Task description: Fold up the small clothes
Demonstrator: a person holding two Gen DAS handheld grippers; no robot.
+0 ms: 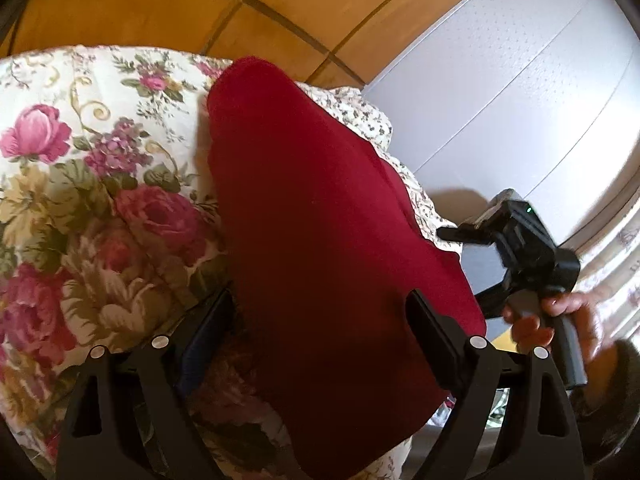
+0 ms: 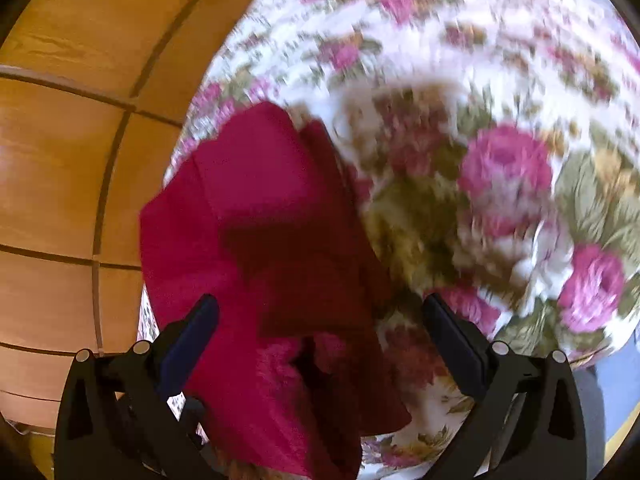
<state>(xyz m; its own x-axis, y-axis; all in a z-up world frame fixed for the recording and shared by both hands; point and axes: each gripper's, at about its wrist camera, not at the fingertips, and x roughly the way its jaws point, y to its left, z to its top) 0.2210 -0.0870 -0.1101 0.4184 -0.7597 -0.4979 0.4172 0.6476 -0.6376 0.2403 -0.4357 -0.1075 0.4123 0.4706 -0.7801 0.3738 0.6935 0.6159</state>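
Floral bedding (image 1: 100, 168) covers the surface, and on it lies the red garment (image 1: 320, 208), the landmark for all else. Nearest to me, the left gripper (image 1: 320, 336) stands wide open over the near end of the garment, one finger on each side, pads not pressing it. The right gripper (image 2: 320, 332) is also wide open above the garment's folded layers and holds nothing. To the right of the garment a hand (image 1: 560, 320) grips the right gripper's handle. Beyond the garment is a wooden panelled wall (image 1: 280, 4), and to the right of that a white surface (image 1: 520, 80).
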